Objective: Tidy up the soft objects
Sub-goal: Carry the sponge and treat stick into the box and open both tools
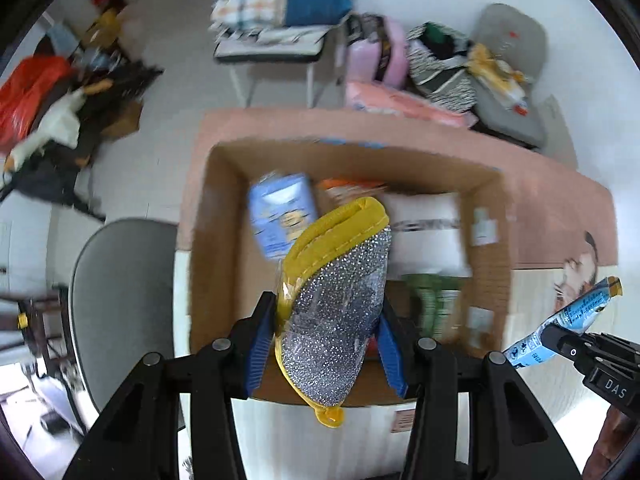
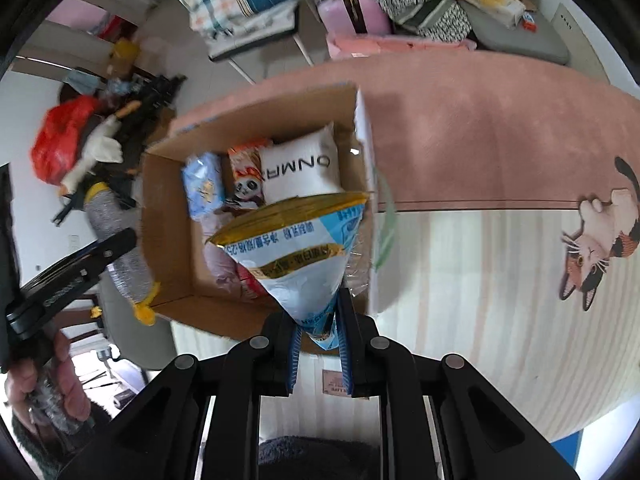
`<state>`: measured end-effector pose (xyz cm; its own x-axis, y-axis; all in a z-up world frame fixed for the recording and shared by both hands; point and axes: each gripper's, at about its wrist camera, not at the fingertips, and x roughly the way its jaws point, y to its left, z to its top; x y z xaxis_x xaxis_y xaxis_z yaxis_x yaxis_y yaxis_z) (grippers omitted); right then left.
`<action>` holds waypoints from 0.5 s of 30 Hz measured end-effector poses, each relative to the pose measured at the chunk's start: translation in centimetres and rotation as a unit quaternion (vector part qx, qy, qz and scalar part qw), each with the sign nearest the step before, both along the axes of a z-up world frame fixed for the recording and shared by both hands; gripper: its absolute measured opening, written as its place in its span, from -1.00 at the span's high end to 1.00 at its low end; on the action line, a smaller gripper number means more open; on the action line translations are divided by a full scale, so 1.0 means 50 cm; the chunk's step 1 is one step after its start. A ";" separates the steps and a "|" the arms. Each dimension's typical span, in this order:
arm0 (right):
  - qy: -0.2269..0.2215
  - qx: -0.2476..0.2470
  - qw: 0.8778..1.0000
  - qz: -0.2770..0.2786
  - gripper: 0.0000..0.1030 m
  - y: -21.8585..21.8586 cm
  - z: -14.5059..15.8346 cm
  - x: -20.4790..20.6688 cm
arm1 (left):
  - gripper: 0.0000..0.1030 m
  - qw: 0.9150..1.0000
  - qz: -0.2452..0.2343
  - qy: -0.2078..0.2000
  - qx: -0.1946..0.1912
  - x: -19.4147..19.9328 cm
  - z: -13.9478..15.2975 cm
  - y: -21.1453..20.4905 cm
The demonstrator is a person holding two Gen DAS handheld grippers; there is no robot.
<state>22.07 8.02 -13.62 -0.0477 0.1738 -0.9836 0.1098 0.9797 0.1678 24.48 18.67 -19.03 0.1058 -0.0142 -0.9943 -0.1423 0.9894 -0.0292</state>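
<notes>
Black arms and blue pads of the left tongs (image 1: 326, 344) fill the near view, clenched on a silver glitter slipper (image 1: 340, 320) with a yellow trim; its toe points up over the near wall of the cardboard box (image 1: 208, 248), its heel hangs just outside that wall. Right tongs (image 2: 320, 332) are clenched too, pinching the narrow end of a blue-and-white snack bag (image 2: 296, 248) that fans out above the box's near right corner.

Inside the box lie a white pillow (image 2: 300, 172) against the far right wall, an orange panda packet (image 2: 246, 176) beside it, a pale blue pack (image 2: 202, 184) further left, and something pinkish under the bag; a green item (image 1: 436, 304) sits by the right wall. Bare cardboard floor shows along the left wall.

Box stands at the left edge of the desk, on a mat (image 2: 500, 140) part pink, part pale stripes, with a cat picture (image 2: 596, 244) well to the right. That right stretch of mat lies open. A grey chair (image 1: 120, 304) sits just beside the box's left side.
</notes>
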 end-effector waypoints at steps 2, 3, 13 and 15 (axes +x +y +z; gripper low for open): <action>0.012 -0.021 1.000 -0.001 0.66 0.026 -0.036 0.013 | 0.13 1.000 0.011 0.015 -0.004 0.006 -0.036 0.030; 0.017 -0.029 0.999 -0.003 0.66 0.031 -0.052 0.017 | 0.13 1.000 0.018 0.025 -0.005 0.010 -0.057 0.045; 0.074 -0.100 0.992 -0.025 0.66 0.050 -0.193 0.071 | 0.10 0.994 0.035 0.107 -0.015 0.039 -0.212 0.104; 0.080 -0.115 0.990 -0.028 0.66 0.048 -0.208 0.078 | 0.08 0.993 0.031 0.113 -0.012 0.043 -0.222 0.103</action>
<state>25.95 10.42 -24.05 -0.2035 -0.0462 -0.9780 0.1729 0.9815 -0.0823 26.63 23.81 -30.13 -0.1191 -0.0389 -0.9921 -0.2091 0.9778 -0.0133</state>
